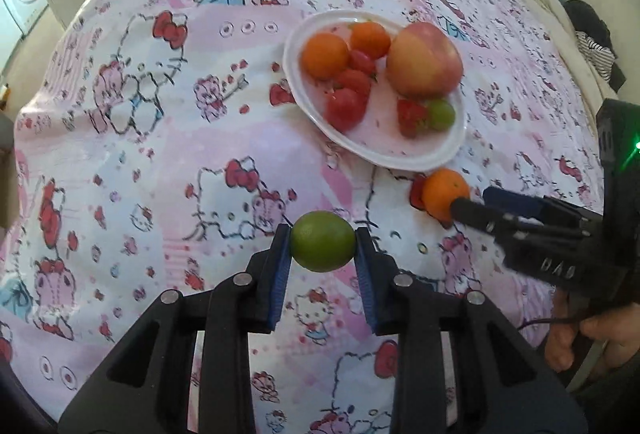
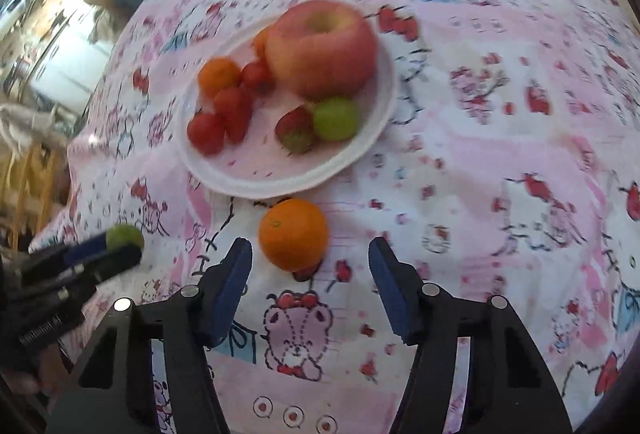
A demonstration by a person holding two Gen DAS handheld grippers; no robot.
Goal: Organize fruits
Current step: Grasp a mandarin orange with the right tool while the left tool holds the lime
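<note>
My left tongs (image 1: 322,243) pinch the lime (image 1: 322,241); right tongs (image 2: 310,254) gape wide around the orange (image 2: 293,234), which may roll off the desk (image 2: 480,174) if nudged.

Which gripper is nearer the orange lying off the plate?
Right. The right gripper is open with the orange just ahead of its fingertips. The left gripper is off to the side, shut on the lime.

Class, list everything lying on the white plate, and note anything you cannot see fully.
On the white plate: a large apple, two oranges, red strawberries or tomatoes, a strawberry and a green fruit. The apple partly hides one orange; the plate beneath it is covered.
</note>
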